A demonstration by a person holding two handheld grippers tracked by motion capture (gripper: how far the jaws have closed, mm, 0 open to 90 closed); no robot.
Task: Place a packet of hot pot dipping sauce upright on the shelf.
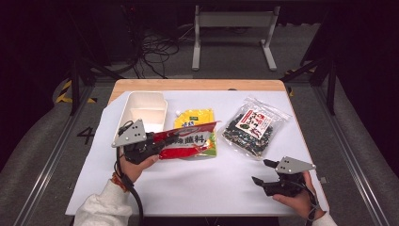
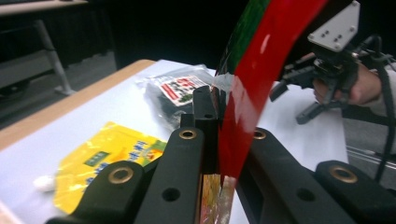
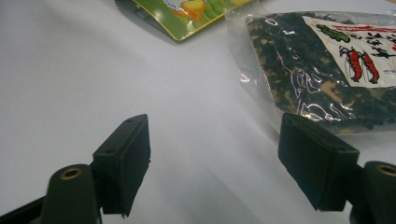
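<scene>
Red packet [image 1: 186, 140] hangs pinched by its near-left end in the left gripper [image 1: 149, 143], lifted off the white table [image 1: 197, 186], its long axis running right across the yellow pouch [image 1: 200, 120] beneath. Just beyond that gripper sits the white tray [image 1: 141, 110], likely the goal. Right gripper [image 1: 263, 172] rests with jaws spread wide, holding nothing, pointing at the seaweed bag [image 1: 254, 127] ahead.
</scene>
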